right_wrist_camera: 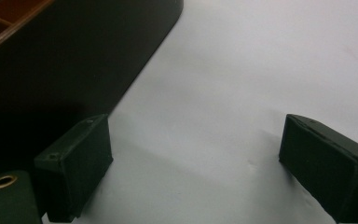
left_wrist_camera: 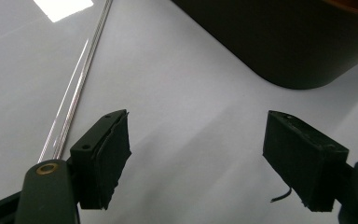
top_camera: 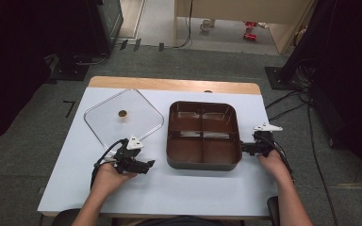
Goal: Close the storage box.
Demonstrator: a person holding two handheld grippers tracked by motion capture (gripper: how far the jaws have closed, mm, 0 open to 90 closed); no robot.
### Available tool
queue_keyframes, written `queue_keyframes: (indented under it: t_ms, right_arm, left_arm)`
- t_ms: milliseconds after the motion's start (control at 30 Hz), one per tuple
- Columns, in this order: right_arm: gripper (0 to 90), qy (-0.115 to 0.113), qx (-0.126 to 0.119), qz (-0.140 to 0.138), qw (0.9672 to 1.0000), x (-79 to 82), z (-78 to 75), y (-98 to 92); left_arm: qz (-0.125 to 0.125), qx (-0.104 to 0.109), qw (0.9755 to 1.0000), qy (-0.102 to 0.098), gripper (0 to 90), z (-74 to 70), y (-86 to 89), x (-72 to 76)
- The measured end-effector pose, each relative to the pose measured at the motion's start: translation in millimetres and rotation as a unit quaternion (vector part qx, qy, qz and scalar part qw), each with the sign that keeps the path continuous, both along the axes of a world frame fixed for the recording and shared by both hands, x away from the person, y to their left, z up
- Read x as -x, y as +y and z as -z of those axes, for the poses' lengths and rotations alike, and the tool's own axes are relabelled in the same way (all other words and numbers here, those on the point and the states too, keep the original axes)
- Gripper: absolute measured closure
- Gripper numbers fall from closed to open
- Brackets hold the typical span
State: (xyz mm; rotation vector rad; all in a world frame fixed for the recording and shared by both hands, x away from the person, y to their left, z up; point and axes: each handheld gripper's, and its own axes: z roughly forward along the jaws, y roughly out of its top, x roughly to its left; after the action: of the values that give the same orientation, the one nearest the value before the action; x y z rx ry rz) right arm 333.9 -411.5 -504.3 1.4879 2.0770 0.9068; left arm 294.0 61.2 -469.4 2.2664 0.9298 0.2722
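Your left hand: it comes in from the near edge and holds the left gripper low over the white table, pointing right.
Left gripper jaws: wide apart, holding nothing.
Clear lid: flat on the table, just beyond the left gripper.
Brown tray: in the middle, four sections, just right of the left gripper.
Your right hand: near the tray's right side.
Right gripper: right by the tray's near right corner, jaws wide apart, holding nothing.
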Motion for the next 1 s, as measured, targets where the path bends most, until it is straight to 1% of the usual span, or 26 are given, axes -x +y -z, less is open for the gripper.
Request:
queue_keyframes:
  t_ms: [133, 167, 300, 400, 500, 533, 567, 700, 733, 767, 800, 867, 1000]
  right_arm:
    - [8.7, 0.0, 0.0, 0.0, 1.0, 0.0, 0.0, 0.0]
    - [8.7, 0.0, 0.0, 0.0, 1.0, 0.0, 0.0, 0.1]
    - [8.8, 0.0, 0.0, 0.0, 1.0, 0.0, 0.0, 0.0]
    - [8.7, 0.0, 0.0, 0.0, 1.0, 0.0, 0.0, 0.0]
    - [8.8, 0.0, 0.0, 0.0, 1.0, 0.0, 0.0, 0.0]
    - [8.8, 0.0, 0.0, 0.0, 1.0, 0.0, 0.0, 0.0]
    - [8.8, 0.0, 0.0, 0.0, 1.0, 0.0, 0.0, 0.0]
    - [8.7, 0.0, 0.0, 0.0, 1.0, 0.0, 0.0, 0.0]
    - [8.7, 0.0, 0.0, 0.0, 1.0, 0.0, 0.0, 0.0]
    - [8.7, 0.0, 0.0, 0.0, 1.0, 0.0, 0.0, 0.1]
    - [8.7, 0.0, 0.0, 0.0, 1.0, 0.0, 0.0, 0.1]
    - [8.7, 0.0, 0.0, 0.0, 1.0, 0.0, 0.0, 0.0]
    - [8.8, 0.0, 0.0, 0.0, 1.0, 0.0, 0.0, 0.0]
  left_arm:
    - [0.003, 0.006, 1.0, -0.003, 23.9, -4.4, -0.8, -3.6]
    - [0.004, 0.013, 0.9999, -0.001, 23.9, -5.8, -1.7, -7.4]
    - [0.003, 0.012, 0.9999, 0.002, 24.1, -8.3, -4.1, -12.7]
    - [0.005, 0.019, 0.9998, -0.001, 24.2, -11.5, -4.0, -15.5]
    - [0.003, 0.019, 0.9998, 0.0, 24.2, -12.6, -2.9, -19.5]
    - [0.001, 0.022, 0.9998, 0.003, 24.3, -13.3, -1.4, -23.1]
    - [0.001, 0.022, 0.9998, 0.003, 24.3, -13.3, -1.4, -23.1]
    - [-0.005, 0.035, 0.9994, 0.008, 25.3, -16.3, 1.4, -30.8]
    - [-0.004, 0.033, 0.9994, 0.007, 25.8, -17.0, 1.9, -32.4]
    - [-0.009, 0.039, 0.9992, 0.003, 25.9, -17.7, 1.4, -35.7]
    - [-0.009, 0.039, 0.9992, 0.003, 26.0, -17.7, 1.4, -35.7]
    - [-0.01, 0.043, 0.999, 0.005, 25.9, -18.5, 0.5, -40.3]
    - [-0.011, 0.041, 0.999, 0.01, 26.0, -18.7, -0.7, -46.9]
